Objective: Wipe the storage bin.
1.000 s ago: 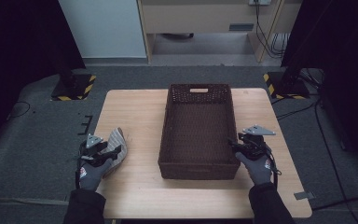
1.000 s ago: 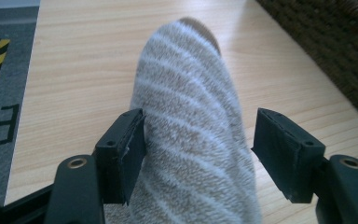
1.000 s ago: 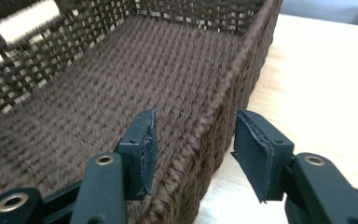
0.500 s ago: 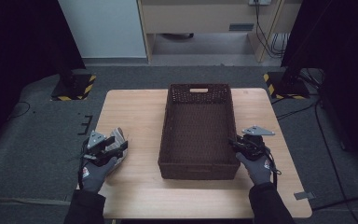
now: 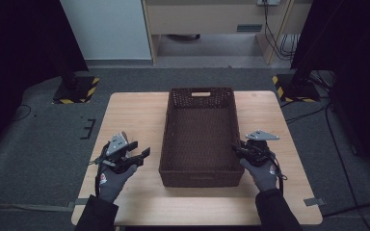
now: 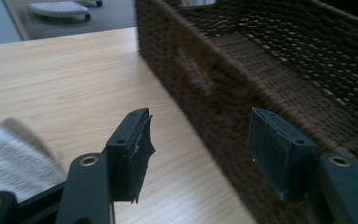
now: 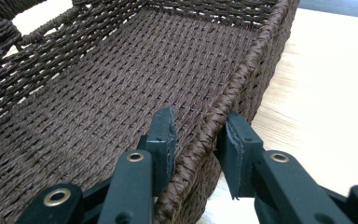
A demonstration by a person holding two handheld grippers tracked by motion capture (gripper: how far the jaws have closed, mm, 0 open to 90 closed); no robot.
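Right gripper (image 7: pixel 193 154) pinches the three o'clock rim of the basket (image 5: pixel 198 139) mid-surface; left gripper (image 6: pixel 205 144), fingers spread and just closing on nothing, should straddle the nine o'clock rim squarely.

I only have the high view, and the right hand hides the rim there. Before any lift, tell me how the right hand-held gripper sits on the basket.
Observer: The right hand-held gripper straddles the basket's side rim, one pad inside the wall and one outside. Its jaws have just been closing and now pinch the woven wall.
Operator: Now report the left one.
Observer: The left hand-held gripper is open over the table. Its jaws have just been closing a little, with nothing between them. The basket's outer wall lies just ahead of one jaw and is not yet gripped.
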